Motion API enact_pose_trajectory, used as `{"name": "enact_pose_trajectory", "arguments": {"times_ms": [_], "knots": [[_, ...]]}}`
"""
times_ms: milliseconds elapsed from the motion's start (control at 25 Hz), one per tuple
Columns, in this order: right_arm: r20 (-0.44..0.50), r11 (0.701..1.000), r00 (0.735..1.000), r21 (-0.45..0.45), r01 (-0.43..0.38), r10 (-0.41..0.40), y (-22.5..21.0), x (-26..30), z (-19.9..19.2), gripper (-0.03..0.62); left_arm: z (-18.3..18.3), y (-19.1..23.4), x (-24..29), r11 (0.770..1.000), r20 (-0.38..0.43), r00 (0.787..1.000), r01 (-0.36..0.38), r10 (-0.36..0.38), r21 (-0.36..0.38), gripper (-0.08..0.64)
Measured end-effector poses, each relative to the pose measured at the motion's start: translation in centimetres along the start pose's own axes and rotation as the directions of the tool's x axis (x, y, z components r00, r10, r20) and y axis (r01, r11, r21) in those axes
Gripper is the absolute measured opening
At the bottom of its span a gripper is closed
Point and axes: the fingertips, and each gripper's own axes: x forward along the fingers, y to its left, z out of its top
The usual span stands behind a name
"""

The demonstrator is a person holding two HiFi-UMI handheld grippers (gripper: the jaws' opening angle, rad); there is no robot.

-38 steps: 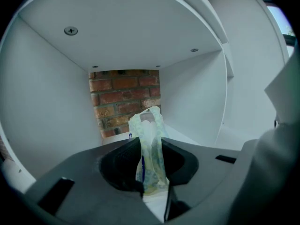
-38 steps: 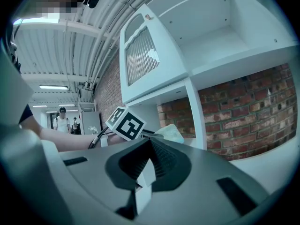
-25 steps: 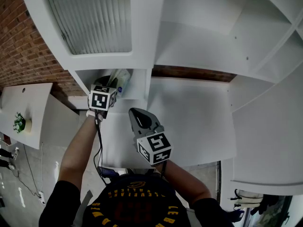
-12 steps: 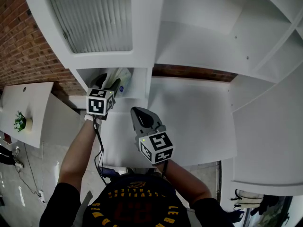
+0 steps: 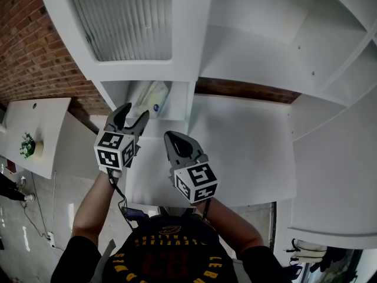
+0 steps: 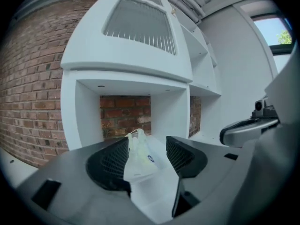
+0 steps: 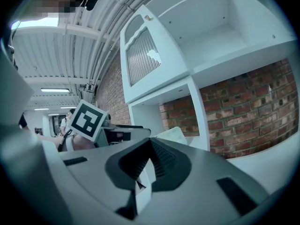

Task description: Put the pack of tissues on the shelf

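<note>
Head view: the left gripper (image 5: 132,115) has drawn back out of the small lower compartment of the white shelf unit (image 5: 182,69). The pale, plastic-wrapped pack of tissues (image 5: 152,97) stands in that compartment, ahead of its tips.

Left gripper view: the jaws have just spread wide, and the pack of tissues (image 6: 137,156) is beyond them, untouched.

Right gripper view: the right gripper (image 7: 149,146) has its jaws pressed together, empty.

Pack of tissues (image 5: 151,98) stands in the shelf's (image 5: 181,102) narrow left compartment, brick wall (image 6: 124,114) behind it. Left gripper (image 5: 131,114) sits just before that compartment, clear of the pack — right gripper (image 5: 171,137) beside it, on its right.
</note>
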Motion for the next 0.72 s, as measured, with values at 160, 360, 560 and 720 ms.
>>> {"name": "enact_pose_trajectory", "arguments": {"times_ms": [160,360,560,720], "knots": [[0.004,1.0,1.0,-0.004,-0.011,0.011,0.5,0.0,0.3,-0.005,0.1,-1.2,-2.8,0.996,0.028,0.999,0.038,-0.036,-0.082,0.235],[0.012,1.0,1.0,-0.008,-0.023,0.023,1.1,-0.1,0.8,-0.005,0.5,-2.6,-5.8,0.988,0.068,0.996,0.067,-0.058,-0.14,0.235],[0.028,0.999,0.999,-0.014,-0.033,0.034,1.6,-0.4,1.5,-0.005,0.6,-4.4,-7.6,0.982,0.099,0.992,0.095,-0.079,-0.163,0.235],[0.039,0.999,0.999,-0.017,-0.036,0.037,1.8,-0.6,1.9,-0.005,0.9,-5.4,-8.9,0.982,0.144,0.987,0.092,-0.069,-0.164,0.233]]}}
